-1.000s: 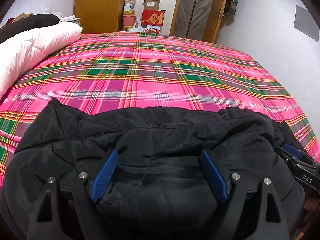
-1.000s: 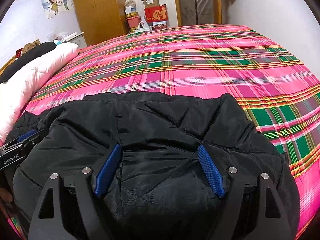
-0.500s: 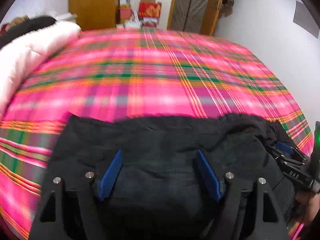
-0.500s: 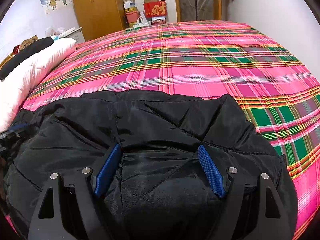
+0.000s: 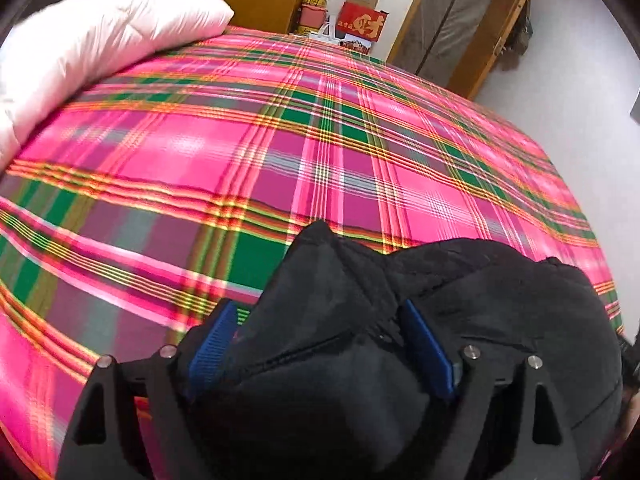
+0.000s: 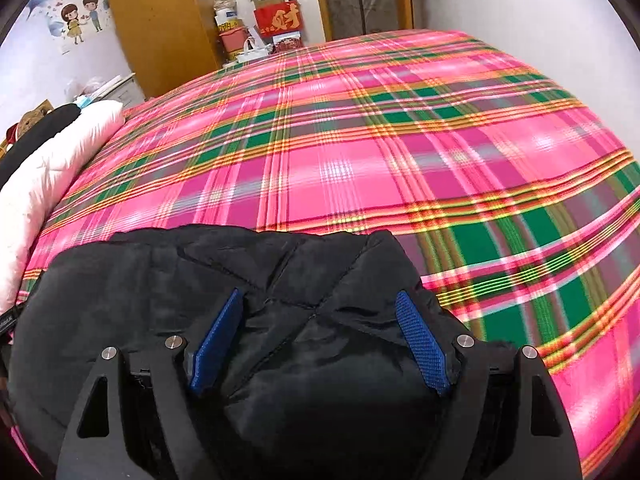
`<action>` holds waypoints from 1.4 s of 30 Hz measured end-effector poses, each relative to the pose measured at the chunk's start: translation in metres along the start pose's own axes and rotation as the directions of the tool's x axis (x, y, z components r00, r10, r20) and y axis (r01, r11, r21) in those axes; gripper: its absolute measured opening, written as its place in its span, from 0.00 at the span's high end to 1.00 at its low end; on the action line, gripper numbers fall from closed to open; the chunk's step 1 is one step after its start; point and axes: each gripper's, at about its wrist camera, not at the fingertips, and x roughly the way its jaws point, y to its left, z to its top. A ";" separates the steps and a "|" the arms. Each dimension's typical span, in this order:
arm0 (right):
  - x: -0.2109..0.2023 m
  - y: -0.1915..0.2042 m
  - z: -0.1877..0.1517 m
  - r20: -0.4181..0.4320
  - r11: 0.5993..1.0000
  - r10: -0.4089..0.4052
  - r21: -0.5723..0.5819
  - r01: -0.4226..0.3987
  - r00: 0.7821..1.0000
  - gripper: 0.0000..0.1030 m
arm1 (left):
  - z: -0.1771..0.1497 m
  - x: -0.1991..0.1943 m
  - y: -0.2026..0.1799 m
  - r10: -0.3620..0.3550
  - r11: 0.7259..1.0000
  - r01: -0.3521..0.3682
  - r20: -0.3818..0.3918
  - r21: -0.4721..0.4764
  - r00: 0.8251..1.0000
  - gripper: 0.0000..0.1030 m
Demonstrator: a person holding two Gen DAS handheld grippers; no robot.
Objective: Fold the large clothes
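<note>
A black padded jacket [image 5: 500, 312] lies bunched at the near edge of the bed with the pink plaid cover [image 5: 280, 152]. My left gripper [image 5: 320, 332] has its blue-padded fingers set wide apart with a thick fold of the jacket's left corner filling the gap between them. My right gripper [image 6: 320, 324] stands the same way over the jacket [image 6: 140, 280] near its right corner, with a thick quilted fold between its fingers. Whether either gripper presses the cloth cannot be told.
A white duvet [image 5: 92, 52] with a black garment on it lies along the bed's left side [image 6: 52, 172]. A wooden wardrobe [image 6: 160, 28], boxes [image 6: 276, 12] and a door [image 5: 456, 28] stand beyond the bed's far end. A white wall runs along the right.
The left gripper has swung left and turned toward the duvet, with the jacket's corner now between its fingers. The right gripper has stayed on the jacket and tilted a little.
</note>
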 end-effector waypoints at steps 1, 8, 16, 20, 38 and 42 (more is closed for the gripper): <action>0.005 0.001 0.000 0.000 1.000 -0.004 0.002 0.004 1.000 0.24 | -0.001 0.003 0.000 -0.002 1.000 0.002 -0.002 -0.008 1.000 0.15; 0.014 -0.001 0.002 -0.022 1.000 -0.006 0.009 0.006 1.000 0.24 | 0.002 0.014 -0.003 0.019 1.000 -0.019 -0.017 -0.006 1.000 0.13; -0.093 -0.014 0.004 0.125 0.998 0.052 0.024 -0.055 0.991 0.24 | 0.016 -0.048 -0.022 0.079 0.994 -0.080 0.016 0.075 0.997 0.20; -0.132 -0.013 -0.025 0.168 0.996 0.087 -0.006 -0.088 0.982 0.24 | 0.000 -0.102 -0.044 0.032 0.991 -0.049 0.134 0.126 0.990 0.20; -0.068 -0.006 -0.046 0.020 0.993 0.071 -0.099 -0.069 0.997 0.23 | 0.012 -0.061 0.018 0.055 0.998 -0.053 0.034 -0.044 0.998 0.18; -0.091 -0.003 -0.038 0.041 0.993 0.056 -0.102 -0.052 0.998 0.23 | 0.014 -0.095 0.014 0.056 0.998 -0.054 0.096 -0.029 0.994 0.19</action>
